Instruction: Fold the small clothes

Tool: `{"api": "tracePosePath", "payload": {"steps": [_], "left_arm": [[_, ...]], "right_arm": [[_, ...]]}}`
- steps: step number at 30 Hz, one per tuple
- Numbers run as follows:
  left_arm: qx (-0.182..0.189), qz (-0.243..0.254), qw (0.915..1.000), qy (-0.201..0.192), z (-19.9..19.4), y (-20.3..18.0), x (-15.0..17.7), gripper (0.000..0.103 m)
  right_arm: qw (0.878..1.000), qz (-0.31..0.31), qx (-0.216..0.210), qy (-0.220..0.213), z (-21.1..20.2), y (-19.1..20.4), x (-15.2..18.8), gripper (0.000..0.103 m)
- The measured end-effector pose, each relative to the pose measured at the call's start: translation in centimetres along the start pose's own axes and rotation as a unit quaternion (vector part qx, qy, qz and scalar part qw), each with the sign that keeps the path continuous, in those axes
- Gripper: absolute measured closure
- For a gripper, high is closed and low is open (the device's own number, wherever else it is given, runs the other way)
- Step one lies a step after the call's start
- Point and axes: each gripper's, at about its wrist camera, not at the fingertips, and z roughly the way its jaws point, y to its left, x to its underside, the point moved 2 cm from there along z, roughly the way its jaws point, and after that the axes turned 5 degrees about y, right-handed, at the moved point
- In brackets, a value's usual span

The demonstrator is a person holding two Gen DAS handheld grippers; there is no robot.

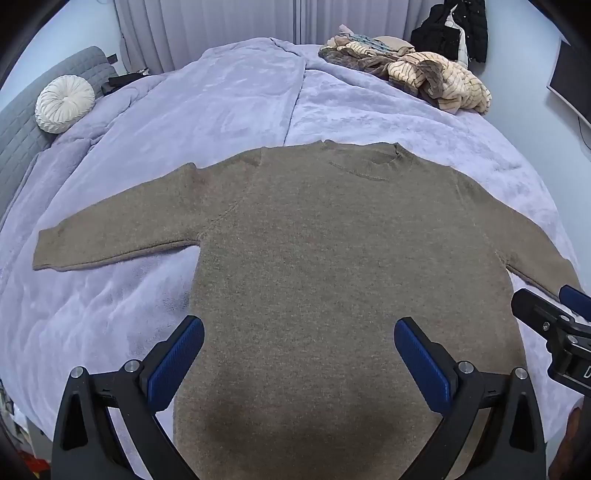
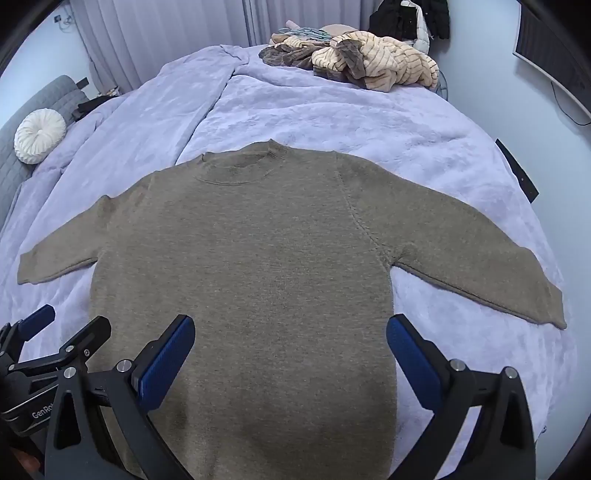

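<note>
No box, basket or other container shows; everything lies loose on the bed (image 1: 110, 314), which wears a plush lavender blanket (image 1: 229, 110).

Far ahead and to the left of the fingers, a round, pleated white cushion (image 1: 64, 103) leans on a grey quilted headboard (image 1: 22, 122). The left gripper (image 1: 299, 354) hangs above the lower body of a brown knit sweater (image 1: 314, 240), its blue ribbed fingers (image 1: 177, 365) spread wide with nothing between them but the fabric below; they pinch nothing. The sweater lies flat and face up directly ahead of both pairs of fingers, collar away from them, sleeves stretched out to either side, its hem running under the fingers and out of view. The knit looks dense and slightly fuzzy, with a raglan seam slanting from the collar to the underarm.

The right gripper (image 2: 291, 350) sits just beside the left one, likewise over the sweater's lower body, its fingers (image 2: 413, 362) spread fully and holding nothing. Far ahead and to the right, a heap of cream striped fleecy clothes (image 2: 369, 62) is piled at the far edge of the bed, a black jacket (image 2: 406, 18) behind it.
</note>
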Motion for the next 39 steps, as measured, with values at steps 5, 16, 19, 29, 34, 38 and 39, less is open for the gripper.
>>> {"api": "tracePosePath", "payload": {"steps": [5,16,19,29,34,38,39], "left_arm": [[-0.002,0.004,1.0000,-0.004,-0.20,-0.06,0.02,0.000],[-0.005,0.004,0.9999,-0.008,-0.32,-0.16,0.00,0.000],[-0.007,0.004,0.9999,-0.010,-0.36,-0.10,0.02,0.000],[-0.010,0.009,0.9997,-0.019,-0.90,-0.15,0.08,0.000],[-0.011,0.009,0.9997,-0.019,-0.94,-0.14,0.14,0.000],[-0.010,0.007,0.9997,-0.019,-0.95,-0.03,0.13,0.000],[-0.011,0.008,0.9997,-0.019,-0.93,-0.05,0.14,0.000]], "right_arm": [[1.000,-0.001,0.000,0.000,-0.05,0.08,-0.02,0.000],[1.000,0.005,-0.001,-0.001,0.08,-0.38,0.00,0.000],[1.000,0.003,0.004,-0.003,-0.07,-0.26,0.17,0.000],[1.000,0.001,0.006,-0.002,0.07,-0.19,0.27,0.000],[1.000,0.002,0.004,0.004,0.08,-0.19,0.25,0.000],[1.000,0.003,0.005,0.005,0.08,-0.22,0.23,0.000],[1.000,0.003,0.005,0.005,0.10,-0.26,0.26,0.000]]}}
